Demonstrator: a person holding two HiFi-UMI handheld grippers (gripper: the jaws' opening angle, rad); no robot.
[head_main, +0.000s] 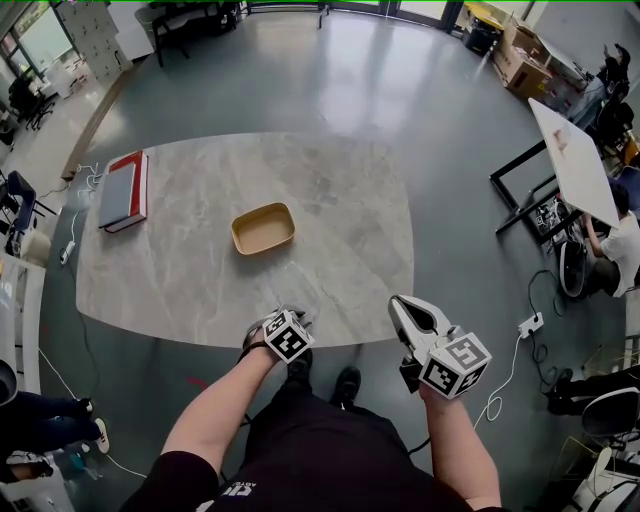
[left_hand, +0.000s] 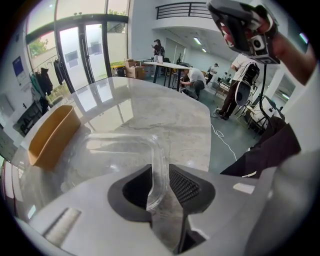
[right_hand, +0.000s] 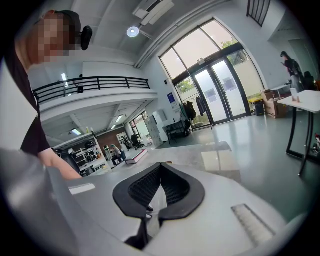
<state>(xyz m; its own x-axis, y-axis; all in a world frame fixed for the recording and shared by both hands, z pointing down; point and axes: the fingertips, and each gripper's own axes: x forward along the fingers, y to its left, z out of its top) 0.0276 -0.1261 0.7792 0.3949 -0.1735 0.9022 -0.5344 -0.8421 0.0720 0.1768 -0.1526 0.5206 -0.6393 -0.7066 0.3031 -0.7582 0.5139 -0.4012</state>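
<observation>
My left gripper (head_main: 281, 320) hangs at the marble table's (head_main: 350, 200) near edge, shut on the rim of a clear plastic container (left_hand: 115, 155). In the left gripper view the rim stands upright between the jaws of that gripper (left_hand: 159, 175), and the container's body reaches out over the tabletop. A tan tray (head_main: 263, 228) lies beyond it near the table's middle, seen also as the tray (left_hand: 49, 135) at the left. My right gripper (head_main: 404, 306) is off the table's near right corner, shut and empty; its own view shows that gripper's (right_hand: 160, 175) jaw tips meeting with nothing between them.
A red and grey book (head_main: 124, 190) lies at the table's far left. A white table (head_main: 575, 160) with people and cardboard boxes (head_main: 525, 60) stands to the right. Cables and a power strip (head_main: 530, 323) lie on the floor at the right.
</observation>
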